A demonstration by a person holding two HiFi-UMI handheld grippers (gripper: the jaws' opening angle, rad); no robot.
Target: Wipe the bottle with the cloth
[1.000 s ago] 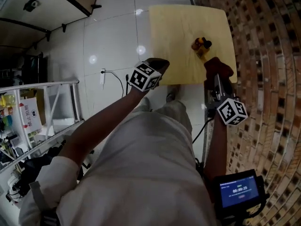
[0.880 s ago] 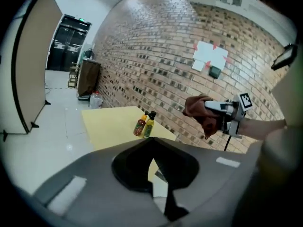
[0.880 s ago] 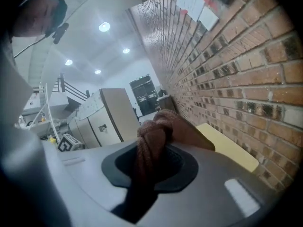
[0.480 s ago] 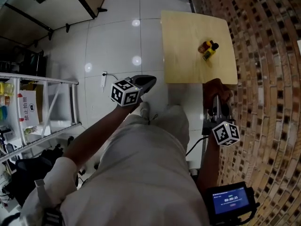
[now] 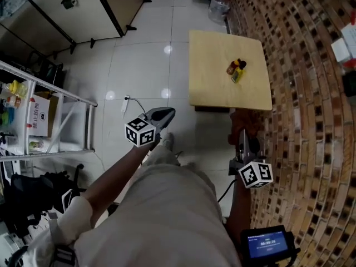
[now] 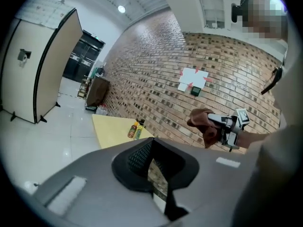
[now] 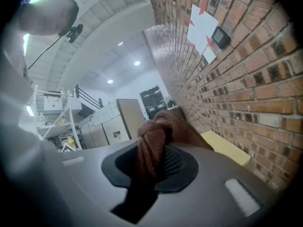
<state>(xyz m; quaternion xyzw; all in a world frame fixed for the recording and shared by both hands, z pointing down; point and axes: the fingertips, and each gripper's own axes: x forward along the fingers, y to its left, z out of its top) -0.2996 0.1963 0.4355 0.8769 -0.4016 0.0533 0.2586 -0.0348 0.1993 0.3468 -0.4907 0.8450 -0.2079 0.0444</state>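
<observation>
Two small bottles (image 5: 236, 70), one orange and one yellow-green, stand together on the pale wooden table (image 5: 214, 77) by the brick wall; the left gripper view shows the bottles (image 6: 136, 129) far ahead. My right gripper (image 5: 243, 129) is short of the table's near edge, shut on a bunched brown cloth (image 5: 245, 121). That cloth (image 7: 156, 138) fills the right gripper's (image 7: 158, 157) jaws. My left gripper (image 5: 167, 113) hangs over the tiled floor left of the table, shut with nothing held; the left gripper (image 6: 151, 148) shows closed jaws.
A brick wall (image 5: 306, 93) runs along the right. A white shelf rack (image 5: 50, 121) with goods stands at left, beige cabinets (image 5: 83, 10) at the back left. A cable (image 5: 132, 102) lies on the floor. A plastic jug (image 5: 219, 5) sits beyond the table.
Both grippers have drawn back from the table, which now lies farther off. The right gripper keeps the brown cloth; the left stays shut and empty.
</observation>
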